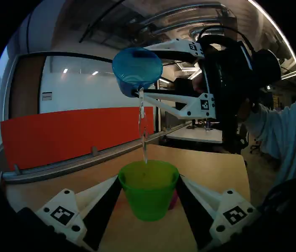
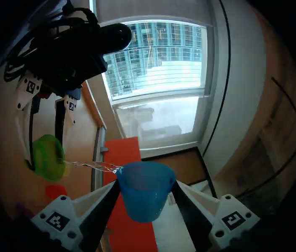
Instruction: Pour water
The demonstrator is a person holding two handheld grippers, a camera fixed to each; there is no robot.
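In the left gripper view my left gripper [image 1: 148, 197] is shut on a green cup [image 1: 148, 189], held upright over the wooden table [image 1: 215, 168]. Above it my right gripper [image 1: 145, 73] holds a blue cup [image 1: 136, 69] tipped toward the green one, and a thin stream of water [image 1: 142, 126] falls from its rim into the green cup. In the right gripper view my right gripper [image 2: 145, 197] is shut on the blue cup [image 2: 145, 191]. Its water stream [image 2: 91, 165] arcs left to the green cup [image 2: 48, 157], which sits between the left gripper's fingers [image 2: 69, 110].
An orange panel [image 1: 64, 130] and a rail run behind the table. A person's sleeve [image 1: 284, 130] holds the right gripper at the right. A small pink object [image 1: 174, 199] peeks out behind the green cup. A large window [image 2: 160, 75] lies ahead in the right gripper view.
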